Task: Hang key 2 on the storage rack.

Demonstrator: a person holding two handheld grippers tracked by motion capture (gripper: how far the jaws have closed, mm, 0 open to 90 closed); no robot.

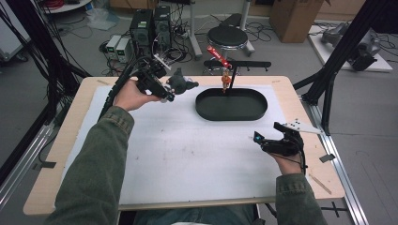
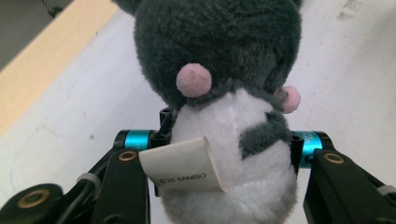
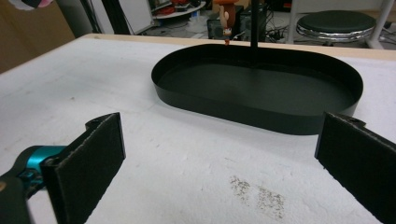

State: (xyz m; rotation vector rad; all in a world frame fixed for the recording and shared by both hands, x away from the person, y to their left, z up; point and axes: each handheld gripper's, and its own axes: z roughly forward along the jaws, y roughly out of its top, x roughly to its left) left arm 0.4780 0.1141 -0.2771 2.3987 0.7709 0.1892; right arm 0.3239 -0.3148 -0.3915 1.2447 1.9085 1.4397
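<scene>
While the left gripper [image 1: 164,91] hangs above the white mat [image 1: 178,154] at about ten o'clock on the table [image 1: 70,136], its jaws are clamped on the plush toy [image 1: 180,83], which is lifted clear of the mat just left of the black tray [image 1: 231,112]. In the left gripper view the jaws pinch the toy's [image 2: 224,140] white lower body from both sides. Broad bare mat lies below and to the left of that hand, out to the pale wooden table edge.

A curled white tag [image 2: 187,165] sewn to the plush reads "©'25 SANRIO". The toy is fuzzy, dark grey on top and white beneath, with two small pink pompoms.

At about one o'clock sits the tray, a shallow oval of thin matte black with a low upright wall, seen near in the right gripper view [image 3: 261,116]. Behind its far rim a small orange figure [image 1: 225,80] hangs on a dark stand.

Toward four o'clock the right gripper [image 1: 270,140] rests low over the mat, well apart from the tray; its black foam-faced jaws stand wide with nothing between them, and open mat lies ahead of them up to the tray's wall.
</scene>
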